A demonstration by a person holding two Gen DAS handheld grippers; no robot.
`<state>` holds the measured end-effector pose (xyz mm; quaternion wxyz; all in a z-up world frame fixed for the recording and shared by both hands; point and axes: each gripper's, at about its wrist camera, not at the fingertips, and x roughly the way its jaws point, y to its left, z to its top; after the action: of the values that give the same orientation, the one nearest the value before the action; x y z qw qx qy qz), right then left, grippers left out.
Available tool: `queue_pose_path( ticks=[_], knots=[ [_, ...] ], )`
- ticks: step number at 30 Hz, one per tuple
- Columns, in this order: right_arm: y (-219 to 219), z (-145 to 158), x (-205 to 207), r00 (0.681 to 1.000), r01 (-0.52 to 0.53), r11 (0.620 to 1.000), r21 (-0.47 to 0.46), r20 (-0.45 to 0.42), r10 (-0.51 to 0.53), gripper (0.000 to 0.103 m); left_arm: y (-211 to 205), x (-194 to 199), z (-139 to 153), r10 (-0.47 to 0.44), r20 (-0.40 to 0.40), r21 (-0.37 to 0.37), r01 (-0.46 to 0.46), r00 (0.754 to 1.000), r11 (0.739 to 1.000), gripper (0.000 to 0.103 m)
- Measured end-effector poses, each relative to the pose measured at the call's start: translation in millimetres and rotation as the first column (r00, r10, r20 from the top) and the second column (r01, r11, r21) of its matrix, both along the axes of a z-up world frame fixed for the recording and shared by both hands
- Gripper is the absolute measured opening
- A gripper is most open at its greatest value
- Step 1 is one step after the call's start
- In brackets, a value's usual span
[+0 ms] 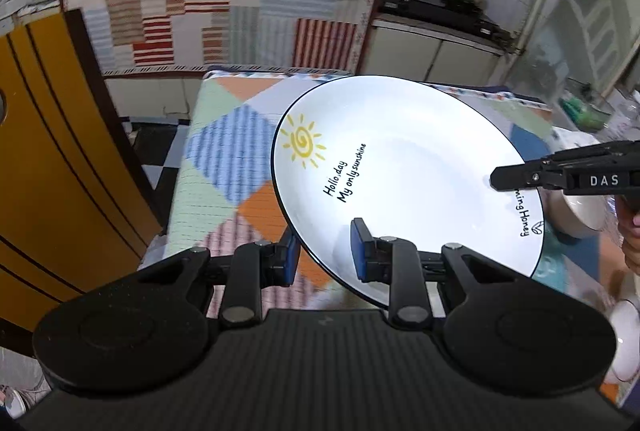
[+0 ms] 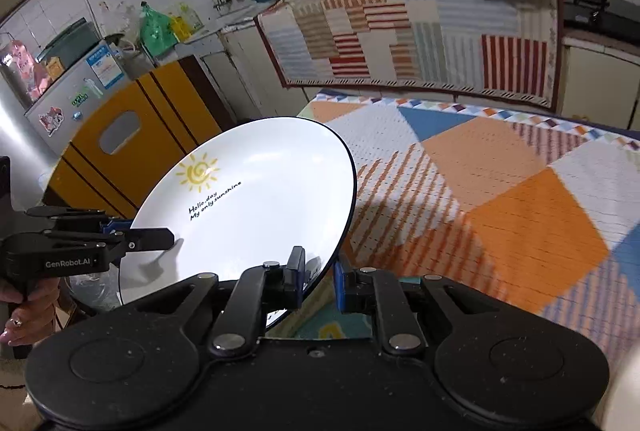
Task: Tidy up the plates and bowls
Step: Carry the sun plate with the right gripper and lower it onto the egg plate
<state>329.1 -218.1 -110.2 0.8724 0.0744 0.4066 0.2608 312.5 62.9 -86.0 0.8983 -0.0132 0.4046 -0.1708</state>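
A white plate with a dark rim, a yellow sun and black lettering hangs tilted above the patchwork-covered table. My left gripper is shut on its near rim, one blue pad under the plate and one on top. From the right side my right gripper clamps the opposite rim. In the right wrist view the plate sits edge-on between the right gripper's pads, and the left gripper grips its left rim. A hand holds each gripper handle.
A white bowl lies on the table under the plate's right edge, and another white dish shows at the lower right. A yellow cabinet stands left of the table. A cloth-draped counter with appliances runs behind.
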Motion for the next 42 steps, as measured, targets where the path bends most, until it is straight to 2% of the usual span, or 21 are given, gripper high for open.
queue_pose_path(
  ticks=[3, 7, 16, 28, 33, 42],
  knots=[
    [-16, 9, -17, 1.000, 0.005, 1.000, -0.011, 0.012, -0.005, 0.019, -15, -13, 6, -0.053, -0.006, 0.000, 0.053, 0.999, 0.999, 0.025],
    [-38, 15, -47, 1.000, 0.029, 0.999, -0.032, 0.006, -0.029, 0.019, -38, -25, 3, -0.085, -0.052, -0.018, 0.084, 0.995, 0.996, 0.025],
    [-82, -10, -87, 0.992, 0.114, 0.992, -0.047, -0.042, -0.116, 0.019, -82, -35, -23, -0.131, -0.149, -0.021, 0.129, 0.980, 0.991, 0.025],
    [-111, -50, -99, 0.968, 0.219, 0.976, -0.013, -0.125, -0.219, 0.019, -105, -36, -46, -0.124, -0.226, 0.007, 0.129, 0.966, 0.992, 0.025],
    [-104, -54, -101, 0.968, 0.221, 0.975, -0.017, -0.120, -0.222, 0.019, -100, -39, -50, -0.109, -0.231, 0.000, 0.113, 0.967, 0.994, 0.025],
    [-96, -54, -98, 0.965, 0.234, 0.968, -0.085, -0.099, -0.242, 0.019, -102, -32, -58, -0.097, -0.265, -0.012, 0.098, 0.959, 0.995, 0.025]
  ],
)
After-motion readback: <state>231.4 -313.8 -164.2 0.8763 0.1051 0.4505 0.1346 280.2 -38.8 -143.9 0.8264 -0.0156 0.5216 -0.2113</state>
